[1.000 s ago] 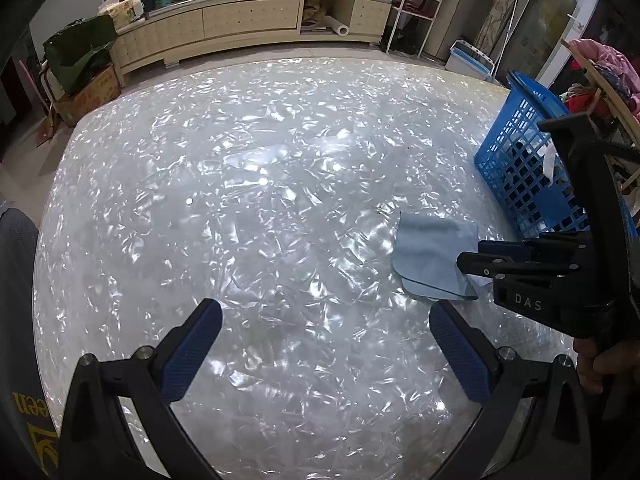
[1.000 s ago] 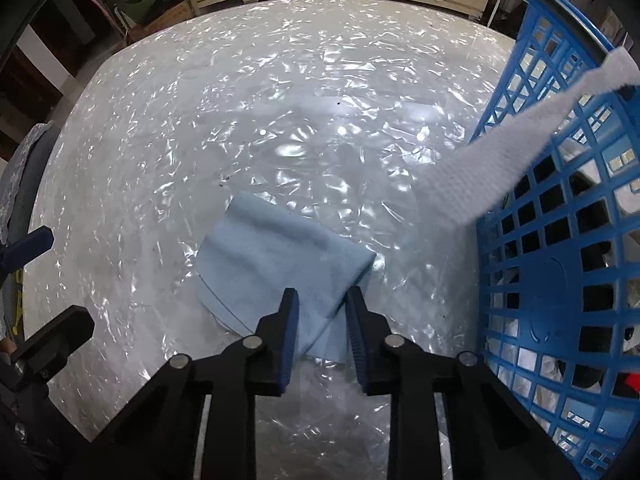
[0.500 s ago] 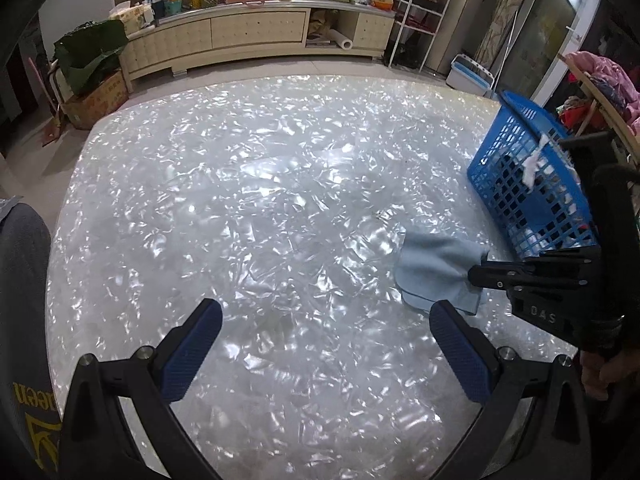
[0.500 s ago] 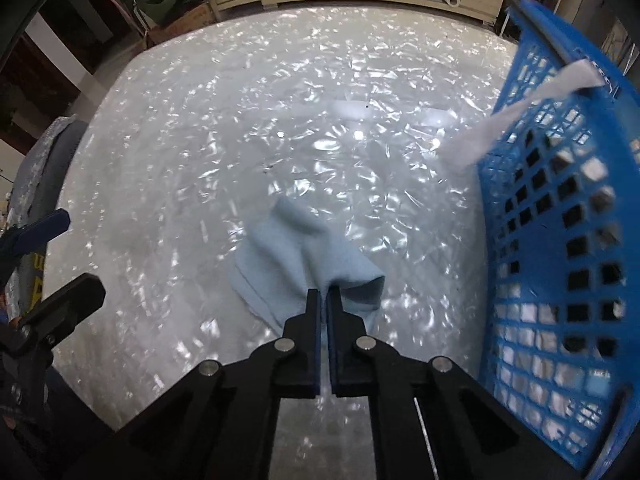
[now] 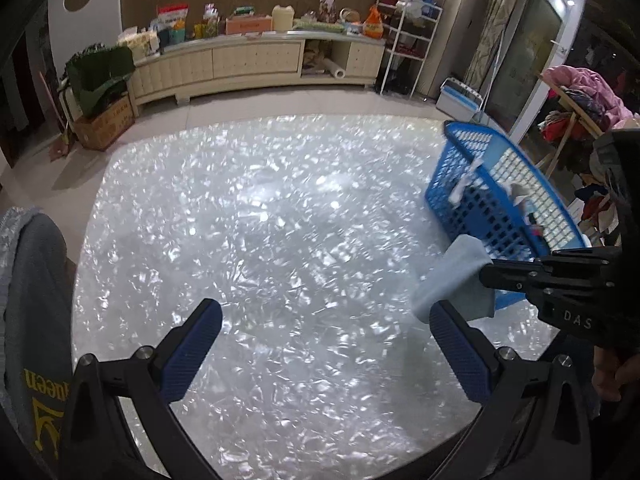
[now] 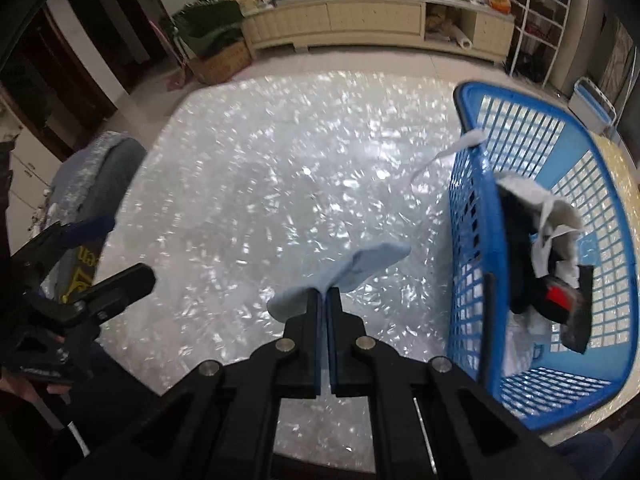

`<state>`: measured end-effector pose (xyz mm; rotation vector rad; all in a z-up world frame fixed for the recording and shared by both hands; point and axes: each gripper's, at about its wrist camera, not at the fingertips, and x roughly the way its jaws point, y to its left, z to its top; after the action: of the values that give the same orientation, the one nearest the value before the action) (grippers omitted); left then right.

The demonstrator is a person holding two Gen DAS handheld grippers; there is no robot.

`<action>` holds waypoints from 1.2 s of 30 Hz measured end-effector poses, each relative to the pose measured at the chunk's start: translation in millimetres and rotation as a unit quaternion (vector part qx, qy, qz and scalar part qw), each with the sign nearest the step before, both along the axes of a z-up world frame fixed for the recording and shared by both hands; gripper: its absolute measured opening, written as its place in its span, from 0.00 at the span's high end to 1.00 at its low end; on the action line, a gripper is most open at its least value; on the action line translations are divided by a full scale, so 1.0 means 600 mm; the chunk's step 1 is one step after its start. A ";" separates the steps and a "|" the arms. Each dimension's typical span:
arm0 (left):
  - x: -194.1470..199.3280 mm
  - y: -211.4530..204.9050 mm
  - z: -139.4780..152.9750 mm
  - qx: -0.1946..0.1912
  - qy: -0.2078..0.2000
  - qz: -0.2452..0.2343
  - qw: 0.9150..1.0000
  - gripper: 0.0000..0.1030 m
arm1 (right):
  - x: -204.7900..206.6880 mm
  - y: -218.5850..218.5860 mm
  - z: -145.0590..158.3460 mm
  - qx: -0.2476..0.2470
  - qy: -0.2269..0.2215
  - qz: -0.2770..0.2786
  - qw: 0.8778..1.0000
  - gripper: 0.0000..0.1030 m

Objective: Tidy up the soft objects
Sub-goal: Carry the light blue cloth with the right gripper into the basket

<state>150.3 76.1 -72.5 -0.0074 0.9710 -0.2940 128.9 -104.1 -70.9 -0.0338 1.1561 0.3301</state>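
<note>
A light blue cloth (image 6: 356, 270) hangs in the air above the shiny white table (image 6: 280, 184), pinched by my right gripper (image 6: 324, 296), which is shut on it. In the left wrist view the same cloth (image 5: 454, 280) dangles from the right gripper (image 5: 486, 272) just in front of the blue basket (image 5: 500, 200). My left gripper (image 5: 324, 340) is open and holds nothing, raised over the near part of the table (image 5: 260, 240). The blue basket (image 6: 468, 208) stands at the table's right and holds several cloths.
A white strip of cloth (image 6: 452, 152) drapes over the basket's left rim. A grey garment (image 5: 28, 280) lies at the table's left edge. A cream sideboard (image 5: 256, 60) with clutter runs along the far wall. A rack with clothes (image 5: 580, 100) stands right.
My right gripper shut on the blue cloth's edge and lifted it off the table. Both grippers rose, so the table and basket look farther away. The left gripper stayed open.
</note>
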 end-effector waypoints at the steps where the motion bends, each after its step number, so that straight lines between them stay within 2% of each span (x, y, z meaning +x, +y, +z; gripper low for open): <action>1: -0.004 -0.005 0.008 0.000 -0.004 -0.001 1.000 0.00 | -0.007 -0.002 0.011 0.002 -0.008 0.003 1.000 0.98; 9: -0.035 -0.040 0.083 -0.005 -0.041 -0.016 0.999 0.00 | -0.052 -0.049 0.083 0.045 -0.052 0.008 0.998 0.98; 18: -0.051 -0.111 0.151 -0.015 -0.080 -0.049 0.995 0.00 | -0.090 -0.146 0.147 0.080 -0.097 -0.030 0.992 0.98; 28: -0.036 -0.207 0.143 -0.010 -0.073 -0.090 0.993 0.00 | -0.089 -0.224 0.156 0.082 -0.102 -0.065 0.989 0.98; 36: -0.004 -0.254 0.118 0.000 -0.054 -0.107 0.993 0.00 | -0.057 -0.265 0.119 0.102 -0.067 -0.085 0.989 0.98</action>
<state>148.0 -76.1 -1.9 0.1123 0.8643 -0.4878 94.8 -263.3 0.5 0.2192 0.9808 0.2892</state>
